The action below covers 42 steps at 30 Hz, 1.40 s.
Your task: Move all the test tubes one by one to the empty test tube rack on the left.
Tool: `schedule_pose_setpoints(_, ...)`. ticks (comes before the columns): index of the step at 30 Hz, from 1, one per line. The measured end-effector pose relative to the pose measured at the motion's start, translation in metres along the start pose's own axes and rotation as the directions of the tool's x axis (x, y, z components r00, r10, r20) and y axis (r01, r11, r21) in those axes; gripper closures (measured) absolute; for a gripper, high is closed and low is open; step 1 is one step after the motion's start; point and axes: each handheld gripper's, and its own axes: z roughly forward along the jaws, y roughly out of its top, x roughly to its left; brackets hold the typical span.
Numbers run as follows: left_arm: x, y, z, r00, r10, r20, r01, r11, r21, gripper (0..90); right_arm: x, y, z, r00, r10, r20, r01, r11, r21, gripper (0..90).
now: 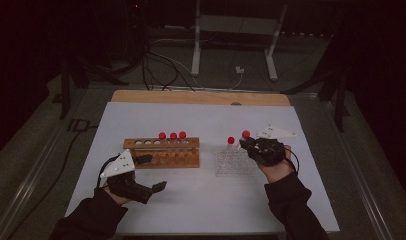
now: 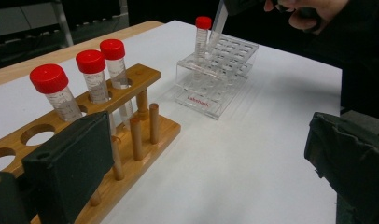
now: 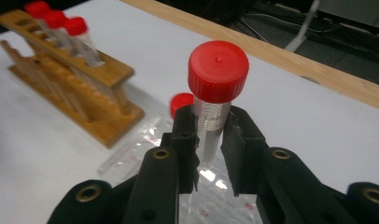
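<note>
White surface, dark room. Right claw grips a red-capped tube above the clear rack; keep it upright, clear the neighbouring tube. Left claw open, idle by wooden rack.

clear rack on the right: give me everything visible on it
The clear rack looks like transparent plastic: stacked tiers on clear side walls, the top one a grid of small holes, with red lettering on the bottom tier. It sits flat on the white table, right of the wooden rack and apart from it. One red-capped tube stands upright in a far hole.
</note>
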Motion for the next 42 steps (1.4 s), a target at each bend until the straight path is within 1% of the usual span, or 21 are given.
schedule_pose_setpoints(4,-0.001,0.001,0.000,1.0000,0.001,0.004,-0.001,1.0000,-0.002,2.1,0.006,0.005,-0.007,0.9997,-0.017,-0.020,0.017,1.000,-0.003,75.2)
schedule_pose_setpoints(7,-0.001,0.002,-0.001,1.0000,0.003,0.005,-0.003,1.0000,-0.005,2.1,0.012,0.008,-0.011,0.9985,-0.028,-0.047,0.027,1.000,-0.011,75.2)
schedule_pose_setpoints(14,-0.003,0.005,-0.001,0.9999,0.005,0.011,-0.005,1.0000,-0.007,2.1,0.030,0.013,-0.013,0.9921,-0.060,-0.111,0.057,0.998,-0.030,75.2)
schedule_pose_setpoints(16,-0.003,0.005,-0.001,0.9999,0.003,0.017,-0.003,1.0000,-0.007,2.1,0.035,0.014,-0.014,0.9887,-0.061,-0.137,0.057,0.998,-0.036,75.2)
schedule_pose_setpoints(19,-0.004,0.007,-0.001,0.9998,0.006,0.022,-0.005,1.0000,-0.007,2.1,0.043,0.015,-0.013,0.9836,-0.077,-0.163,0.072,0.997,-0.036,75.2)
schedule_pose_setpoints(21,-0.005,0.007,-0.001,0.9996,0.006,0.026,-0.005,1.0000,-0.007,2.1,0.049,0.014,-0.011,0.9798,-0.088,-0.180,0.083,0.996,-0.035,75.1)
schedule_pose_setpoints(26,-0.006,0.007,0.000,0.9995,0.004,0.033,-0.004,1.0000,-0.002,2.1,0.059,0.012,-0.005,0.9692,-0.098,-0.226,0.094,0.995,-0.030,75.2)
schedule_pose_setpoints(30,-0.007,0.008,0.001,0.9992,0.007,0.040,-0.007,1.0000,0.001,2.1,0.069,0.009,0.002,0.9622,-0.121,-0.244,0.121,0.993,-0.016,75.2)
schedule_pose_setpoints(34,-0.008,0.009,0.001,0.9990,0.005,0.044,-0.005,1.0000,0.004,2.1,0.078,0.006,0.006,0.9572,-0.132,-0.258,0.133,0.991,-0.014,75.2)
schedule_pose_setpoints(41,-0.012,0.016,0.003,0.9978,0.007,0.066,-0.007,0.9999,0.008,2.2,0.094,-0.001,0.016,0.9428,-0.150,-0.297,0.161,0.987,0.010,75.1)
schedule_pose_setpoints(42,-0.013,0.017,0.003,0.9980,0.009,0.063,-0.009,0.9999,0.008,2.2,0.095,-0.001,0.017,0.9409,-0.153,-0.302,0.164,0.986,0.012,75.2)
